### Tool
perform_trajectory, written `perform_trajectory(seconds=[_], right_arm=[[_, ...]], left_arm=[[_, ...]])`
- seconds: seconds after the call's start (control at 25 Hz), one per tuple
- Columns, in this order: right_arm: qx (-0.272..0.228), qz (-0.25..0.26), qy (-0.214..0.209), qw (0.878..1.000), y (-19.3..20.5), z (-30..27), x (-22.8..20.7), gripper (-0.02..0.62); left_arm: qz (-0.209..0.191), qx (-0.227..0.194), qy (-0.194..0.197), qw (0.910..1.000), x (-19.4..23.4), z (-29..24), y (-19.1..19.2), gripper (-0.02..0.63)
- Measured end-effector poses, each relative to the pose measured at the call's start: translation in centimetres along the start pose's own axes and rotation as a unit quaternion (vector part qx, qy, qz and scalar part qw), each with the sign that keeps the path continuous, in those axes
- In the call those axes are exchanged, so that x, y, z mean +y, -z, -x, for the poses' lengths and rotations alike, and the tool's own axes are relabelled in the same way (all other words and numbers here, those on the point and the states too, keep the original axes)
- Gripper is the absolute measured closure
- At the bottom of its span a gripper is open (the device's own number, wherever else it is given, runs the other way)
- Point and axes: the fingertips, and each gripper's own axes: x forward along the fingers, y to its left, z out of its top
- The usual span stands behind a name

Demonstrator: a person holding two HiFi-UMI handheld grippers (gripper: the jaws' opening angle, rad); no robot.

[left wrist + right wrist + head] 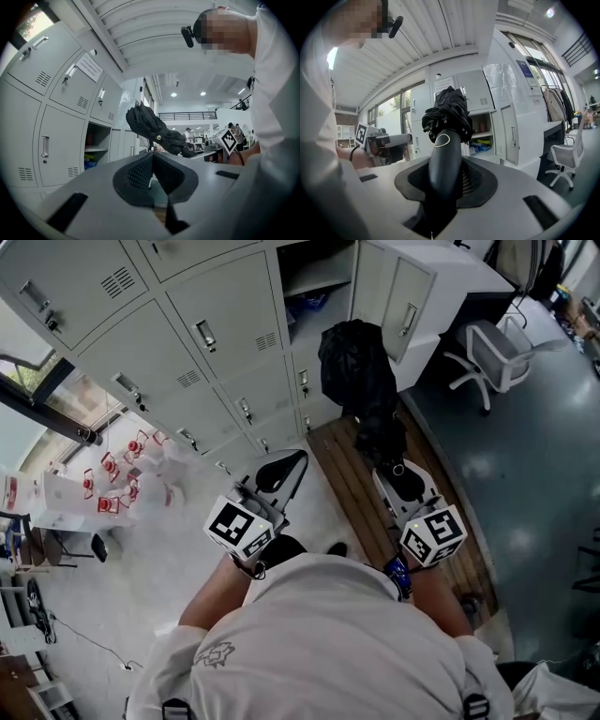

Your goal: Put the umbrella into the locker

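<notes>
Right gripper view: right gripper (445, 185) clamped on the dark handle of the folded black umbrella (448, 115), pads pressing both sides.

Umbrella's long axis runs straight out along the jaws, bundled canopy end leading, roughly level.

Open locker compartment (483, 133) lies ahead, just past the canopy and slightly to its right. Door (512, 136) swung aside, blue items on its lower shelf.

Head view: umbrella (356, 371) points up-frame at the same compartment (319, 277), not yet inside.

Left gripper (152, 176): jaws together, nothing between them, alongside but idle. The right hand alone carries the load, so the insertion falls to it.
</notes>
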Motion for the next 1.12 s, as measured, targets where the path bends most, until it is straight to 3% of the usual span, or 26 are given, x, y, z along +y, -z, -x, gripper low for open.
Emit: perform_trajectory(seconds=[0.56, 1.12], right_arm=[[0.009, -0.015, 0.020, 1.000, 0.3, -6.4, -4.2, 0.456], [-0.023, -0.026, 0.071, 0.997, -3.4, -17.7, -3.9, 0.456]], left_arm=[[0.011, 0.008, 0.031, 0.9994, 5.6, -4.2, 1.4, 0.595], [-0.014, -0.006, 0.088, 0.9960, 17.5, -5.0, -1.6, 0.595]])
